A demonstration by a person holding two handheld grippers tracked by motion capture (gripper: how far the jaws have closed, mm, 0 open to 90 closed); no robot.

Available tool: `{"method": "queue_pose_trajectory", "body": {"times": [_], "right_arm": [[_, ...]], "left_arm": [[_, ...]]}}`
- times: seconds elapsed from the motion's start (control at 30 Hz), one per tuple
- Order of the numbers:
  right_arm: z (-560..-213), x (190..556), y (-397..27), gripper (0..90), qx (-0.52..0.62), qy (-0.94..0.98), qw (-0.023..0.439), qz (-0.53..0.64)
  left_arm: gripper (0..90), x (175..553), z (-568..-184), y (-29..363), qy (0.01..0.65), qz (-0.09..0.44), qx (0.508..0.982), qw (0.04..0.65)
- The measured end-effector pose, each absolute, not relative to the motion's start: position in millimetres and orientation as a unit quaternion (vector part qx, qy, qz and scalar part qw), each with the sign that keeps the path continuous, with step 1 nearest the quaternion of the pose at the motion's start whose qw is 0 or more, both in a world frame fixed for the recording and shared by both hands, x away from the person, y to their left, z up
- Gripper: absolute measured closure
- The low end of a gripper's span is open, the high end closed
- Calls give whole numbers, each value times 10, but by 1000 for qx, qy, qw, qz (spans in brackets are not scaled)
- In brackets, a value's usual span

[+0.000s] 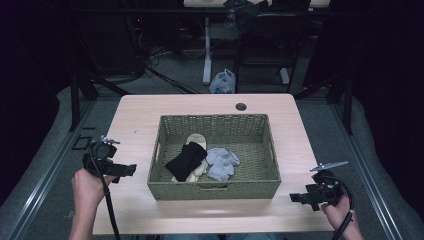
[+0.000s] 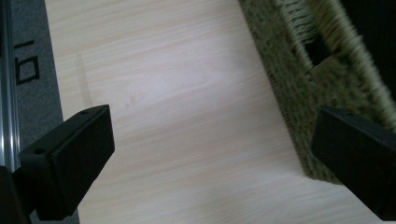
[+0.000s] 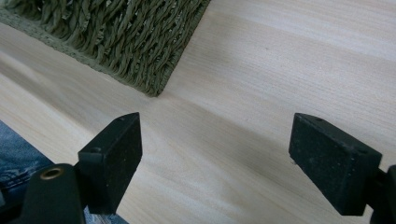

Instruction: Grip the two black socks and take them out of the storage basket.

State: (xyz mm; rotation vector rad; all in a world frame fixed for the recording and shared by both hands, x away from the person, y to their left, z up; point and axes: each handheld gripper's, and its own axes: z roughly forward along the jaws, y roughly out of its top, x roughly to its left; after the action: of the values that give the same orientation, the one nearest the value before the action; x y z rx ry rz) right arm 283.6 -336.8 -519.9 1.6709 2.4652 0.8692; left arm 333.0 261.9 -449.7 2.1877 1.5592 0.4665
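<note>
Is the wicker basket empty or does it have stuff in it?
Not empty: the basket holds a black sock, a cream sock and a grey sock.

Overhead light brightens the table (image 1: 140, 115), surroundings stay dark; close views slightly soft.

A lab: dark curtains flank the counter (image 1: 140, 112), with tangled cables (image 1: 150, 55) and equipment stands (image 1: 207, 55) on grey carpet behind it.

A pale wood-grain tabletop (image 1: 135, 120) with rounded corners and a round hole (image 1: 241, 106) near its far edge. A green woven basket (image 1: 215, 190) sits directly on it, about mid-width, toward the near edge, bare wood all round.
</note>
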Motion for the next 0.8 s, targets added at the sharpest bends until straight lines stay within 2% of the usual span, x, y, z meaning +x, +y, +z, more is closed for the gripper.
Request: {"method": "queue_pose_trajectory", "body": {"times": [0.27,0.8], "right_arm": [[-5203,2837,-3372,171,539,794,20,279],[-5202,2835,-3370,171,539,794,19,280]], "left_arm": [[1,3471,-4306,2382,529,158,804,220],[0,3795,-4135,1762,459,134,855,201]]}}
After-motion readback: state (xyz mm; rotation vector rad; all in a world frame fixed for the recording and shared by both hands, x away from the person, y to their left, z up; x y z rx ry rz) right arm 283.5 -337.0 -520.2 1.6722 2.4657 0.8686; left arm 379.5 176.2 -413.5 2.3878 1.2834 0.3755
